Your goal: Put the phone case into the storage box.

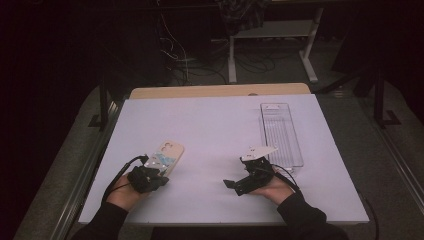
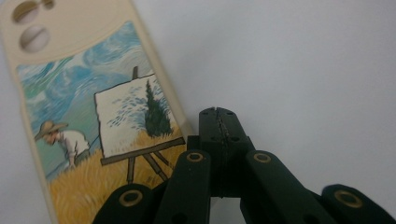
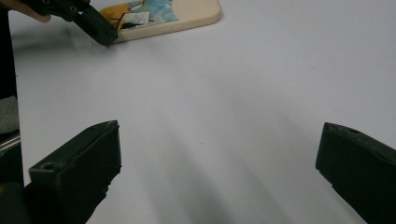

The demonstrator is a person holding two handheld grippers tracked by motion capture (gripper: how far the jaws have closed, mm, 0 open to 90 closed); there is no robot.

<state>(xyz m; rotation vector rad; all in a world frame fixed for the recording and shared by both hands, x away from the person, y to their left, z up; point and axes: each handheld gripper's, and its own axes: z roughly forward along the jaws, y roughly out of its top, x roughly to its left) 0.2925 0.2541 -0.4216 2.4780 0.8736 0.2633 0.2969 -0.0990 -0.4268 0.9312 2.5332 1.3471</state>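
A long, clear plastic rectangular tray [image 1: 281, 134] lies on the white surface [image 1: 215, 130] toward its right far side, its length running away from the near edge. Beyond the surface's far edge shows a strip of pale wooden board [image 1: 220, 91], then dark floor with tangled cables [image 1: 200, 65] and white metal table legs [image 1: 232, 60].

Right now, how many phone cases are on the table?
1. The phone case, cream with a painted picture, lies flat on the white table, left of centre, right beside the left gripper. The clear tray at the right looks empty.
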